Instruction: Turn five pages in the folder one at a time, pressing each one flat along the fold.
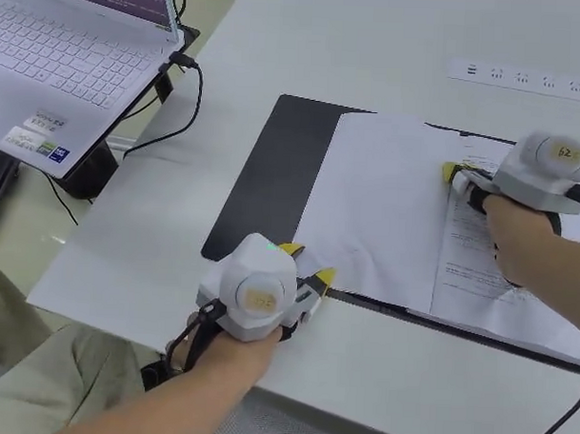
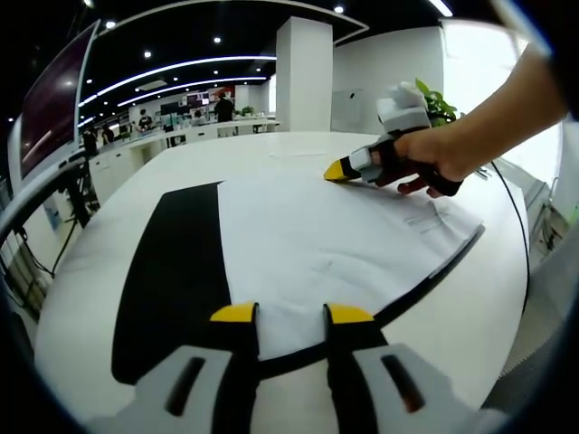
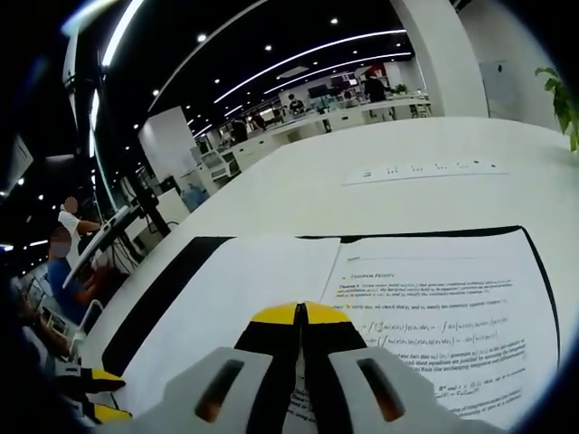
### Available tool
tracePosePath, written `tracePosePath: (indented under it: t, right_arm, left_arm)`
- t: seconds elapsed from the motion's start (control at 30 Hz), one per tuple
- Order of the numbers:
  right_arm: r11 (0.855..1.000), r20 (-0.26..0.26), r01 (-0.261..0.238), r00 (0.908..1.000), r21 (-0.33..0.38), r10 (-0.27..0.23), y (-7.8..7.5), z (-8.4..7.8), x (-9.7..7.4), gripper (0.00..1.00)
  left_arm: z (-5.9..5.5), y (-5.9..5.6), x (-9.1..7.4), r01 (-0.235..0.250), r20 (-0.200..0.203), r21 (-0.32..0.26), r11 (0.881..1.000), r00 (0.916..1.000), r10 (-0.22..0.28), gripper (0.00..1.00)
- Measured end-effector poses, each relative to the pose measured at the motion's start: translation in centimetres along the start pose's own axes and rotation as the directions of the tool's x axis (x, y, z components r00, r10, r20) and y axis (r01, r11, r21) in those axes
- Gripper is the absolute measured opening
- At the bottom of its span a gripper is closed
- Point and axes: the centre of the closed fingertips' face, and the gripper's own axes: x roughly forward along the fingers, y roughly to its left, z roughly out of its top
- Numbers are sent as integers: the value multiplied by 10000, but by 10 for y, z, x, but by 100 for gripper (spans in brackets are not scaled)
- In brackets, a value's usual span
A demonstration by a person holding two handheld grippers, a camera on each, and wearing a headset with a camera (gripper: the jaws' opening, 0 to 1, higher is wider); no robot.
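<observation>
A black folder (image 1: 272, 178) lies open on the white table. A blank turned page (image 1: 385, 211) rests over its left half, and a printed page (image 1: 470, 252) lies on the right. My left gripper (image 1: 306, 262) sits at the folder's near edge, open, its yellow tips straddling the blank page's (image 2: 308, 235) near edge with nothing gripped (image 2: 291, 314). My right gripper (image 1: 454, 172) is shut, its tips down at the fold between the blank page (image 3: 235, 280) and the printed page (image 3: 434, 307), low over the paper (image 3: 300, 314).
An open white laptop (image 1: 76, 57) sits on a black stand at the far left, its cable (image 1: 179, 118) trailing onto the table. A white power strip (image 1: 523, 80) lies beyond the folder. The table edge runs along the left and near side.
</observation>
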Motion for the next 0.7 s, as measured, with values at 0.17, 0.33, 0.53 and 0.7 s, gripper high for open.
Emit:
tracePosePath:
  t: [0.17, 0.33, 0.53, 0.7]
  right_arm:
    - [10000, -37, -57, 10000, 32, 57, 8, -5, -11, 0]
    - [9999, -28, -102, 9999, 116, 103, 14, -8, -21, 0]
    - [9993, -13, -258, 9997, 262, 258, 16, -16, -26, 0]
    - [9992, -12, -286, 9996, 292, 287, 18, -23, -28, 0]
  left_arm:
    - [0, 0, 1, -2, -31, 8, 10000, 10000, 2, 27]
    - [0, 1, 1, 3, -58, 36, 10000, 10000, -3, 27]
    - [-1, 1, 2, 6, -80, 57, 10000, 10000, -5, 27]
    - [-1, 0, 2, 23, -123, 124, 9999, 9999, -21, 27]
